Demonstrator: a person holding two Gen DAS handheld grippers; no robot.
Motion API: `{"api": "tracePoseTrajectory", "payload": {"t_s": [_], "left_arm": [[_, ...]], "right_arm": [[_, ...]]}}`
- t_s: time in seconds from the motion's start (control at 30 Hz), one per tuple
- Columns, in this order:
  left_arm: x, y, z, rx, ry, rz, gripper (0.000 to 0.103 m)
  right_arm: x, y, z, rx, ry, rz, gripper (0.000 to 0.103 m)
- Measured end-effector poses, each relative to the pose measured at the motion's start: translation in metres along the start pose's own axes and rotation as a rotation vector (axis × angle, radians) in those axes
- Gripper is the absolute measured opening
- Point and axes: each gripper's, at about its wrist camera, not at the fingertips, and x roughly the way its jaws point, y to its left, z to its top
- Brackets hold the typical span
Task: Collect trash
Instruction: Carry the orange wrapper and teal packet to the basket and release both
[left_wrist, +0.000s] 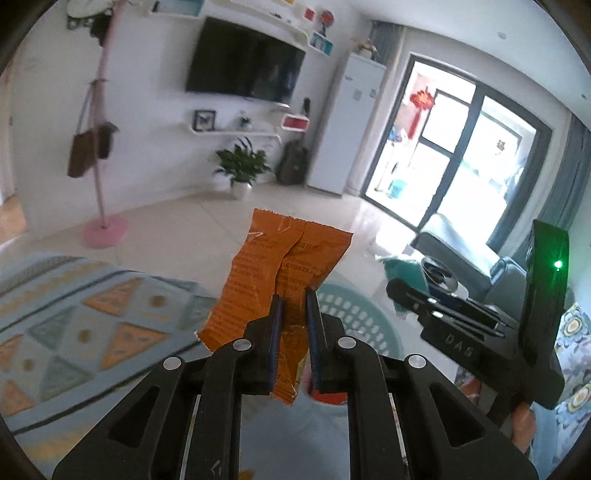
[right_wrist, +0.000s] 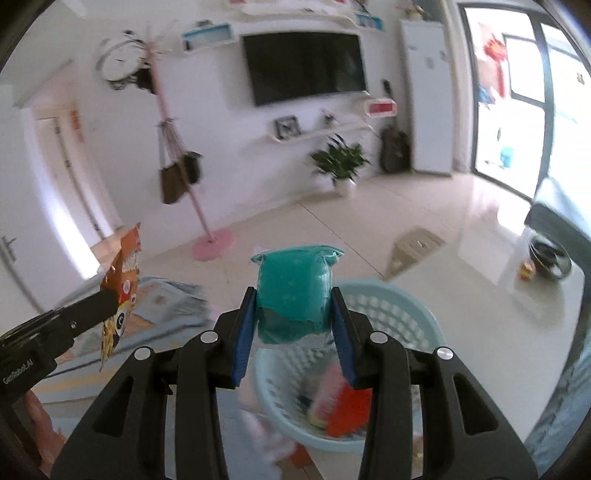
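Observation:
My left gripper (left_wrist: 293, 295) is shut on an orange snack wrapper (left_wrist: 273, 266), held up in the air; the wrapper also shows in the right wrist view (right_wrist: 123, 280) at the left. My right gripper (right_wrist: 293, 295) is shut on a teal packet (right_wrist: 293, 284), held above a light blue perforated basket (right_wrist: 406, 317). The basket holds several pieces of trash, among them a red wrapper (right_wrist: 347, 410). In the left wrist view the basket (left_wrist: 354, 310) lies just beyond the fingers, and the right gripper's body (left_wrist: 480, 325) is at the right.
A patterned rug (left_wrist: 74, 325) covers the floor at left. A pink coat stand (left_wrist: 101, 147), a potted plant (left_wrist: 242, 170) and a wall TV (left_wrist: 245, 61) stand at the far wall. A grey sofa (left_wrist: 469, 254) is at right, a beige stool (right_wrist: 413, 249) on the tiles.

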Motion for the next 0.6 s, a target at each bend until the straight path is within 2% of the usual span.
{"api": "tracePoseTrajectory", "payload": {"t_s": [0.13, 0.23, 0.37, 0.47, 0.5, 0.53, 0.57, 0.6], "left_arm": [[0.036, -0.011, -0.009, 0.007, 0.054, -0.043, 0.011], [0.061, -0.017, -0.018, 0.019, 0.107, -0.056, 0.012], [0.090, -0.013, -0.026, 0.026, 0.171, -0.058, 0.013], [0.106, -0.006, -0.031, 0.006, 0.216, -0.057, 0.017], [0.106, -0.005, -0.033, 0.003, 0.217, -0.052, 0.030], [0.105, -0.003, -0.034, -0.004, 0.210, -0.059, 0.056], [0.101, -0.001, -0.035, -0.016, 0.194, -0.062, 0.068], [0.098, 0.002, -0.034, -0.028, 0.174, -0.054, 0.079]], "right_arm": [[0.032, -0.029, -0.010, 0.050, 0.100, -0.038, 0.036], [0.055, -0.041, -0.023, 0.060, 0.188, -0.035, 0.036], [0.069, -0.055, -0.037, 0.087, 0.229, -0.052, 0.037], [0.072, -0.065, -0.043, 0.108, 0.249, -0.058, 0.039], [0.071, -0.068, -0.043, 0.113, 0.249, -0.055, 0.041], [0.069, -0.070, -0.043, 0.116, 0.247, -0.053, 0.047], [0.067, -0.071, -0.043, 0.118, 0.240, -0.049, 0.056], [0.064, -0.071, -0.042, 0.116, 0.230, -0.045, 0.060]]}}
